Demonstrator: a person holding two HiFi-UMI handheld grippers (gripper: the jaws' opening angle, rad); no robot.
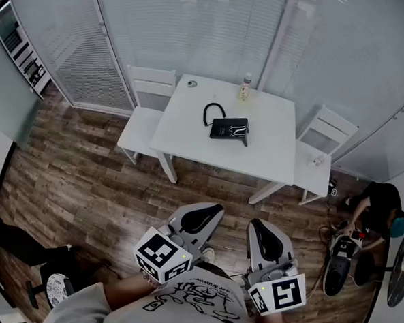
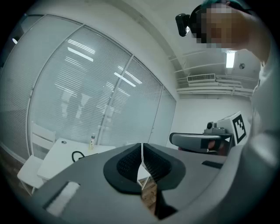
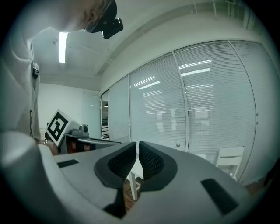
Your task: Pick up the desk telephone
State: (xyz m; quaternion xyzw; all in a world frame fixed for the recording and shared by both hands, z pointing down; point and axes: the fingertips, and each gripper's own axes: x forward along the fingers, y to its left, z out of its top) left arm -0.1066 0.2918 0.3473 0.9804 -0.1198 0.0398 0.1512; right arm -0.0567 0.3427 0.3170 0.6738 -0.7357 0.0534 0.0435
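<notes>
A black desk telephone (image 1: pixel 229 128) with a curled black cord (image 1: pixel 213 111) lies near the middle of a white table (image 1: pixel 187 134) across the room. In the head view my left gripper (image 1: pixel 215 212) and right gripper (image 1: pixel 254 226) are held close to my body, far from the table, both shut with nothing between the jaws. The left gripper view shows the left gripper (image 2: pixel 142 153) with its pads together, the table (image 2: pixel 54 157) and the cord (image 2: pixel 78 155) low at the left. The right gripper (image 3: pixel 137 151) shows shut in its own view, with a table leg (image 3: pixel 132 188) behind it.
White chairs stand at the table's left (image 1: pixel 144 106) and right (image 1: pixel 321 153). A small bottle (image 1: pixel 244 86) and a round item (image 1: pixel 192 84) sit at the table's far edge. A crouching person (image 1: pixel 375 208) and gear lie at the right. Wood floor (image 1: pixel 87 178) separates me from the table.
</notes>
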